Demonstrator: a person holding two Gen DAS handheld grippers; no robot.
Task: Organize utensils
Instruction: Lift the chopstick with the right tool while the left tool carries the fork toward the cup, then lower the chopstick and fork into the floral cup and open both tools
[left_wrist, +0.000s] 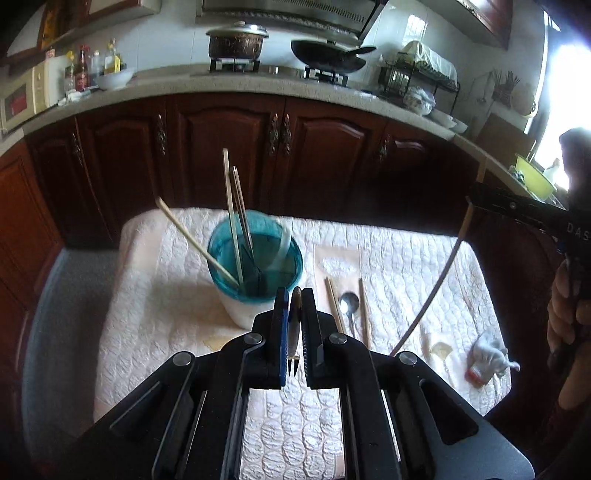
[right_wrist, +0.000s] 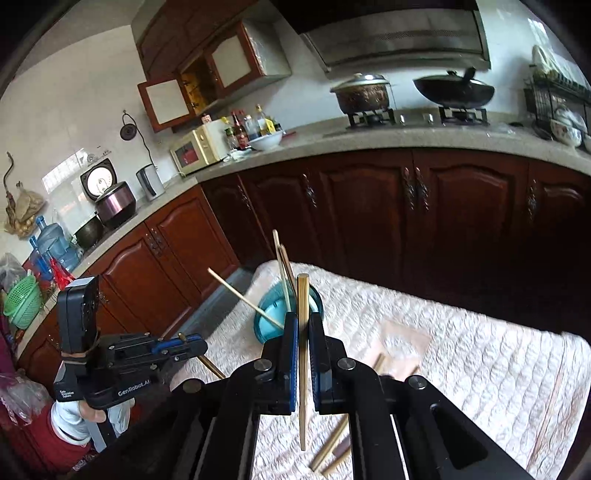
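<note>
I see the quilted counter (left_wrist: 406, 266) carrying one teal holder (left_wrist: 255, 258) with four chopsticks (left_wrist: 232, 218) standing in it. Only the left view shows one spoon (left_wrist: 349, 304) lying between loose chopsticks (left_wrist: 334, 302). My left hand-held gripper (left_wrist: 294, 295) is clenched on a fork (left_wrist: 294, 325); my right hand-held gripper (right_wrist: 303, 321) is clenched on one chopstick (right_wrist: 303, 354), held upright near the holder.

Teal-rimmed white plastic holder (left_wrist: 255, 269) at 12 o'clock, pale wooden chopsticks (left_wrist: 233, 218) fanning above mouth toward 10 and 12; right half of mouth open; bare white quilted cloth (left_wrist: 155, 295) at 9
</note>
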